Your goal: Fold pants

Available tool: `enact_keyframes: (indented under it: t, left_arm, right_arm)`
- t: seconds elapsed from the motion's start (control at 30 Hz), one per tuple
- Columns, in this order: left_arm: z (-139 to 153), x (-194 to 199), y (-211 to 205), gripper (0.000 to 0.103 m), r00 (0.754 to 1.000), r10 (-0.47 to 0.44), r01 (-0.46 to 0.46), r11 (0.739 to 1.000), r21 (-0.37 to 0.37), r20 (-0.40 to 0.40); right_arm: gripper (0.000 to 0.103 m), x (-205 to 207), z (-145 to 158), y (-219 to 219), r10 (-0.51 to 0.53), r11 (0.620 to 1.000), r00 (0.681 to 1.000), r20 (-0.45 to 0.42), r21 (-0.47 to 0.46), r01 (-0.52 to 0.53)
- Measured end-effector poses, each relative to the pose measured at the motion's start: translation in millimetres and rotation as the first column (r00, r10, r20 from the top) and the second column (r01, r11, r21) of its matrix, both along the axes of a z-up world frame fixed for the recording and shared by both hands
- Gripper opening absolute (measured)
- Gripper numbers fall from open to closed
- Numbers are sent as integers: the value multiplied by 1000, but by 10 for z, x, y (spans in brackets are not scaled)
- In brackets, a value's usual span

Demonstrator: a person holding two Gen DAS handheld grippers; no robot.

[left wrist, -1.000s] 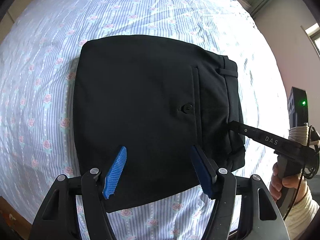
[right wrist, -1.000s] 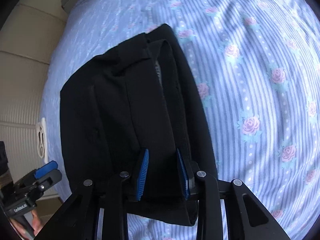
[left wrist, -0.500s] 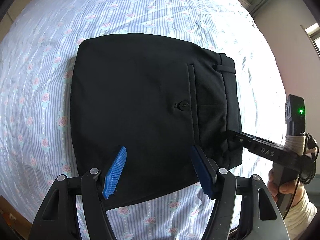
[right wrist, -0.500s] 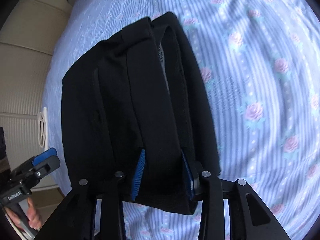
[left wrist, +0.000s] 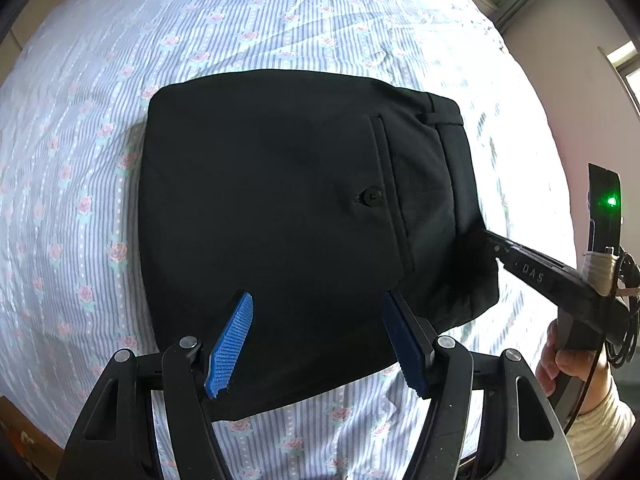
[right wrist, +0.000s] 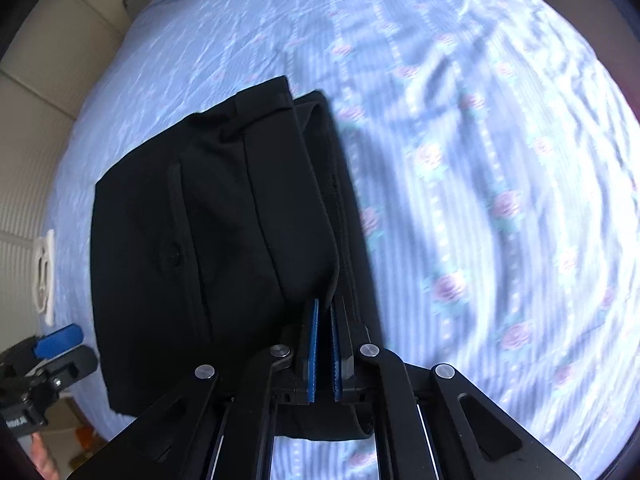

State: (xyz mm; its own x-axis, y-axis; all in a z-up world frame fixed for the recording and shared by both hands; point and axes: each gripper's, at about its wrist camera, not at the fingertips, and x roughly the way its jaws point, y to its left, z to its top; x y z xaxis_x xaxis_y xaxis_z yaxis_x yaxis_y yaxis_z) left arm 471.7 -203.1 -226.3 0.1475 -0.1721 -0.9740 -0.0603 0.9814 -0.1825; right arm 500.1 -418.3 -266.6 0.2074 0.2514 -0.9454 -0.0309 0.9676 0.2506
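Note:
Black pants (left wrist: 288, 208) lie folded into a rough square on the striped floral bed sheet (left wrist: 240, 20), back pocket button up and waistband at the right. My left gripper (left wrist: 316, 332) is open, its blue pads hovering over the near edge of the pants. My right gripper (right wrist: 323, 340) is shut on the waistband edge of the pants (right wrist: 224, 240), its blue pads close together with cloth between them. The right gripper also shows in the left wrist view (left wrist: 492, 248), at the waistband's lower right corner.
The sheet (right wrist: 500, 160) spreads wide on all sides of the pants. A beige padded headboard (right wrist: 24, 152) stands at the left of the right wrist view. A wall and window (left wrist: 624, 64) lie beyond the bed's right edge.
My right gripper's pads have closed on the waistband edge; they stood apart before. The left gripper has pulled back a little and stays open.

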Motion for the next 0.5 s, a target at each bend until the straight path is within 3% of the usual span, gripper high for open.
enact_keyframes:
  t: [0.23, 0.33, 0.4, 0.5]
  left_arm:
    - [7, 25, 7, 67, 1000, 7, -7, 1000, 4, 3]
    - [7, -19, 23, 69, 1000, 4, -5, 1000, 12, 6]
    - [16, -65, 56, 69, 1000, 4, -4, 1000, 18, 8]
    - [57, -127, 124, 69, 1000, 16, -17, 1000, 11, 13]
  right_arm:
    - [7, 32, -83, 48, 23, 996, 999, -24, -80, -25]
    - [17, 12, -58, -23, -39, 991, 999, -23, -131, 36]
    - [43, -39, 16, -107, -80, 981, 997, -14, -177, 76]
    - [44, -170, 188, -200, -108, 974, 994, 12, -198, 109]
